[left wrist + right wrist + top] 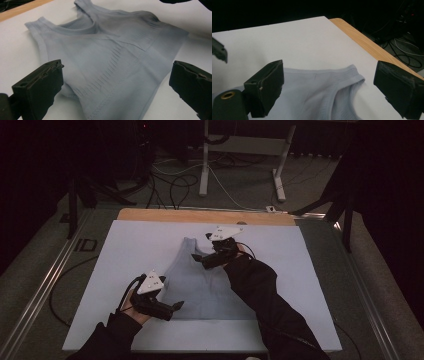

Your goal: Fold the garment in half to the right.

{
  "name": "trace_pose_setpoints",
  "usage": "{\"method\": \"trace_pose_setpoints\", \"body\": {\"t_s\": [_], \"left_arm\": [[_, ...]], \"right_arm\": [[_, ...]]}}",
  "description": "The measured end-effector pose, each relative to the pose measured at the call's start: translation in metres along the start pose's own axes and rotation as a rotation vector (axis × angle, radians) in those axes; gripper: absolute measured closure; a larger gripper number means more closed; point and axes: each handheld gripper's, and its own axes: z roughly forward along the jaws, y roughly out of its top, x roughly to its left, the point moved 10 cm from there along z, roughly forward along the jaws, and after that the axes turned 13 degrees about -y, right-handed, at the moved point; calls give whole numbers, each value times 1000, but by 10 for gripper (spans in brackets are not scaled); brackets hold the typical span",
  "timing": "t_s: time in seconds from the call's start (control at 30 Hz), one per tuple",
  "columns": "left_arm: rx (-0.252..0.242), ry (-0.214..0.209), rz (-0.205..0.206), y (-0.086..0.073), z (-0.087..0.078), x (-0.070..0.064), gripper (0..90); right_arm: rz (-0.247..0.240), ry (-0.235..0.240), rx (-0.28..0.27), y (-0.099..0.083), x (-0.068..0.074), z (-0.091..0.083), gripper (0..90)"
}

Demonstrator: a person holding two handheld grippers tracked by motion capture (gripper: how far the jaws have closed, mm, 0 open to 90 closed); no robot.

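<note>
Pale grey-blue tank top [202, 282] lies flat on the white sheet [130, 245] that covers the tabletop [200, 215], about centre, hem toward the near edge, neckline and straps toward the far wooden edge. Left tool [175, 307] sits at the garment's near left hem corner, jaws spread wide; in the left gripper view the hem corner [82, 97] lies between them, unpinched. Right tool [200, 260] hovers over the upper chest, near the left strap and armhole, jaws also spread, nothing held; the right gripper view shows the strap's ribbed edge [352, 72] just ahead of the jaws, with bare sheet beyond up to the far corner. Fabric reads as thin knit with mesh-like perforated bands [117, 53] across the front: light, limp, no stiffness to speak of. Judgement: it will drape and fold the instant it is lifted, and a one-point grab will bunch it. Two layers lie stacked, so a shallow pinch may take only the top layer. Not fragile, not slippery on the sheet, though the knit could stretch if tugged. Best holds look like the bound edges: the hem corner under the left tool and the strap or shoulder seam under the right, where the doubled trim gives the jaws something firmer to bite.
</note>
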Motion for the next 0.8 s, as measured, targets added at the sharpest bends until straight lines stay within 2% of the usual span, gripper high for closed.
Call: {"method": "trace_pose_setpoints", "body": {"t_s": [0.03,0.1,0.27,0.5,0.63,0.8], "left_arm": [[-6,10,-25,-1,1,2,3],[-2,28,-49,-5,2,5,2],[11,29,-72,-11,5,7,2],[21,36,-112,-18,11,9,2],[68,9,-142,-26,16,10,3],[134,20,-153,-38,20,12,3]], "right_arm": [[2,-1,6,0,1,3,95],[-7,8,14,0,2,13,95],[-15,9,21,0,1,22,95],[10,7,33,-1,-2,37,95],[8,0,47,-2,-5,47,95],[17,0,60,-2,-6,58,95]]}}
